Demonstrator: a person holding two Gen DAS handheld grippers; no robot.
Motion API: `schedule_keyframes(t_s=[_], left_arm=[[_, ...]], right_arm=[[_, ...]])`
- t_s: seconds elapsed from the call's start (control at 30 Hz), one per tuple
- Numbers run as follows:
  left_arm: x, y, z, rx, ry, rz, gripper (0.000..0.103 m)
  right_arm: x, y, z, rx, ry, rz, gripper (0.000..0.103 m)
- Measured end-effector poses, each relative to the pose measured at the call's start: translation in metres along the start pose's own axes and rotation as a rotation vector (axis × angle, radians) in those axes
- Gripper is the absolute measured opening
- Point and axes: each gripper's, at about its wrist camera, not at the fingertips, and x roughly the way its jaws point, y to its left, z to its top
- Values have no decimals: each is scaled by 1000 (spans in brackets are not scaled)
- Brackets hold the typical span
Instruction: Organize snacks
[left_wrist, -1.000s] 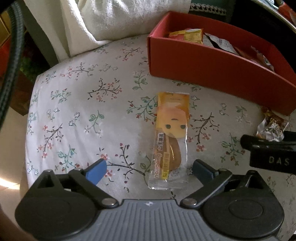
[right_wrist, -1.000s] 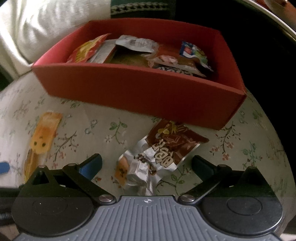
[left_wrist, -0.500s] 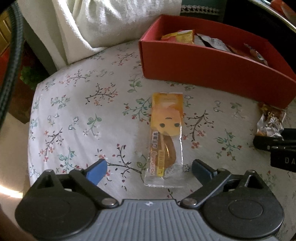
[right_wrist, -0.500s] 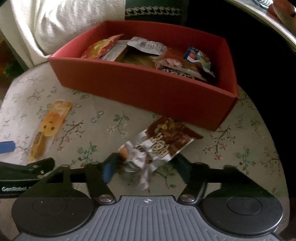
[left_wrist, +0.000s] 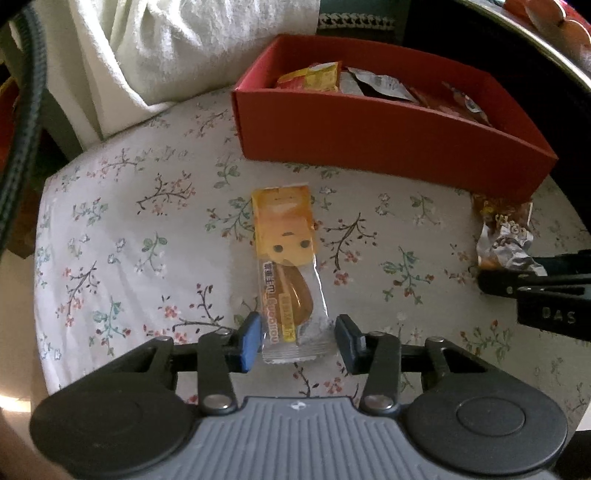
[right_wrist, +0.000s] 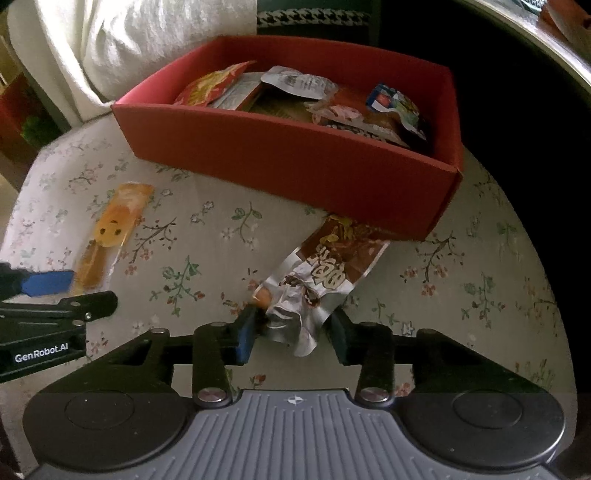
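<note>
Counting first, I see two snack packets lying loose on the flowered cloth (left_wrist: 122, 236), one red box (left_wrist: 369, 136), and two grippers.

On the left lies the yellow packet (left_wrist: 286, 258), long and flat, with a small cartoon face printed on it. My left gripper (left_wrist: 297, 341) has just been closing its jaws around the near end of this packet. The blue pads stand just beside the clear edges of the wrapper, one on each side, but I cannot tell if they already press on it.

On the right lies the brown and silver packet (right_wrist: 321, 280), crumpled, with its far end touching the front wall of the box. My right gripper (right_wrist: 291, 334) is clamped on the near silver end of it; the foil is wrinkled between the two pads.

Behind both packets stands the red box, open at the top. Inside it I count about five or six packets in a loose heap: one red and yellow at the left, one silver in the middle, one blue and white at the right, and some brown ones under them. I cannot count them exactly, because they cover each other.
</note>
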Motion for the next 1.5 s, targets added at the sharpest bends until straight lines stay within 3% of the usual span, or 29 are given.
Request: schedule_keyframes(t_s=[0.2,0.5,0.57,0.6,0.63,0.7,0.8,0.9,1.03,1.13,1.23,1.3,1.33,1.5], left_arm=[[-6,5,-12,-15,16,-3,37],[-19,11,-41,-17,47,-20,40],[-19,11,-41,-23,48,8,43],[-19,13,-39,-27,39,22,46],[-19,14,-36,-34,33,34,49],[-18,15,-31,-52,23,44,60],[-13,14,-22,-71,17,50,65],[-3,7,-20,-59,46,49,68],[0,3,-18,-52,35,53,74],[2,5,-22,-60,27,62,86],[3,6,-24,-60,28,58,89],[4,5,-27,-64,25,70,99],[5,6,-29,-73,20,73,99],[4,7,-28,-59,29,57,99]], right_arm=[[-7,-4,-10,24,8,13,42],[-22,-13,-42,4,59,44,44],[-24,-13,-48,-6,61,39,53],[-23,-15,-49,2,68,35,69],[-23,-19,-49,21,69,35,76],[-25,-28,-47,77,46,43,77],[-31,-44,-41,188,-3,91,93],[-26,-53,-35,252,2,111,93],[-12,-49,-40,290,36,88,99],[-9,-38,-46,276,13,42,103],[-5,-26,-47,258,-15,-27,103],[0,-16,-46,209,3,-87,103],[3,-9,-45,171,23,-121,103],[1,-10,-42,179,40,-130,99]])
